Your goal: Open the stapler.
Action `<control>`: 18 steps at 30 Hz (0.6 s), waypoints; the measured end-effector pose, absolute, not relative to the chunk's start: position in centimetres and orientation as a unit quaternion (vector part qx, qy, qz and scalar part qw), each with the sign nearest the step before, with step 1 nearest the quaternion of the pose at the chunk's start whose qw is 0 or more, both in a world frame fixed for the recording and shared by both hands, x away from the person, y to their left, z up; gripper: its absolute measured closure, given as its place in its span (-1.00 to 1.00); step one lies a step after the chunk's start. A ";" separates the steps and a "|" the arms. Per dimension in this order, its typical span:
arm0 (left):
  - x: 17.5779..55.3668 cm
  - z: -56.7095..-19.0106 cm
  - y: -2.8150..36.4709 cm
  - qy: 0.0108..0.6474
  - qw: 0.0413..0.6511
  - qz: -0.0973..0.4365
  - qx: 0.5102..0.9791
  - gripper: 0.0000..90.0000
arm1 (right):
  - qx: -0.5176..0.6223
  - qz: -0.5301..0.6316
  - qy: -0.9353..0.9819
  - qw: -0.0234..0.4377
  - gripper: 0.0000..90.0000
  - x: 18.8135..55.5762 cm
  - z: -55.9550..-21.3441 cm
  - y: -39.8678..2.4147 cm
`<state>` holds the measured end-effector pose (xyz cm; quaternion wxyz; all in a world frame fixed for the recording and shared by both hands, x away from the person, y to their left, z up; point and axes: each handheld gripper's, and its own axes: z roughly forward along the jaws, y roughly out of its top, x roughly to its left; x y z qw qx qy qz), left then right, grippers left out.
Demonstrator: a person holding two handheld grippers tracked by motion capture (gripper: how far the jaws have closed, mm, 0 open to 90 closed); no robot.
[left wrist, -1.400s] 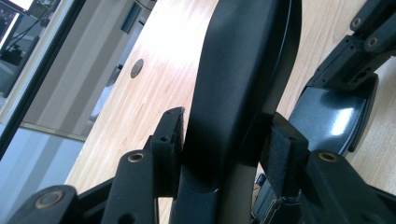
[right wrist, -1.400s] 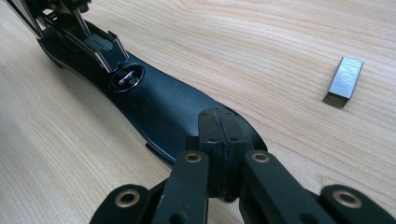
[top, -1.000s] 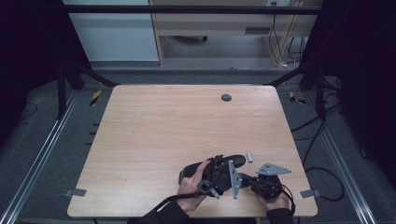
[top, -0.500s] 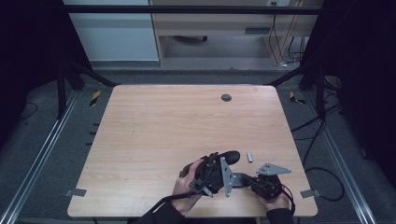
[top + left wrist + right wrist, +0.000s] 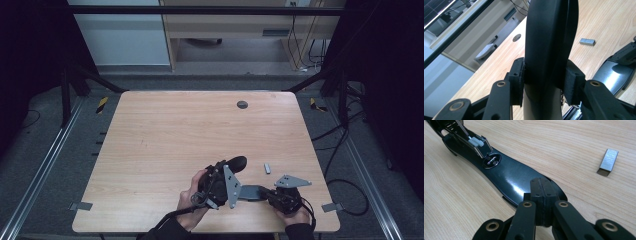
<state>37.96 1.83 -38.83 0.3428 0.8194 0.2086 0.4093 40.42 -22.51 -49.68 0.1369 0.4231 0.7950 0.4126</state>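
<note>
Looking down on the wooden table (image 5: pixel 165 130), bare across its far half, with all the action at the near edge. Splitting open a black stapler (image 5: pixel 252 191) there: base (image 5: pixel 506 173) flat on the wood, long axis running across the table, lid (image 5: pixel 549 37) swung up and away toward the far side.

Left gripper (image 5: pixel 546 82) clamped on that raised lid, pads pressing both flanks, jaws just closing tighter with the lid between them. Right gripper (image 5: pixel 541 195) with its jaws together and nothing between, tips resting on the base's rear end, apparently pinning it down. Open staple channel (image 5: pixel 477 143) at the other end of the base, under the left hand.

Smallest of all, the strip of staples (image 5: pixel 267 168): loose on the table, just beyond the right gripper, apart from the stapler, long axis pointing away from the person. Nearer the right hand by far, so probably its pick.
</note>
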 end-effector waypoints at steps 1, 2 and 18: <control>37.9 -38.7 2.0 0.211 0.344 0.409 0.818 0.29 | 0.423 0.413 0.795 0.137 1.00 40.4 -49.7 -22.5; 37.9 -38.7 2.1 0.213 0.346 0.409 0.817 0.29 | 0.422 0.413 0.795 0.137 1.00 40.4 -49.7 -22.5; 37.9 -37.8 4.5 0.248 0.372 0.391 0.805 0.30 | 0.423 0.412 0.796 0.134 1.00 40.4 -49.6 -22.4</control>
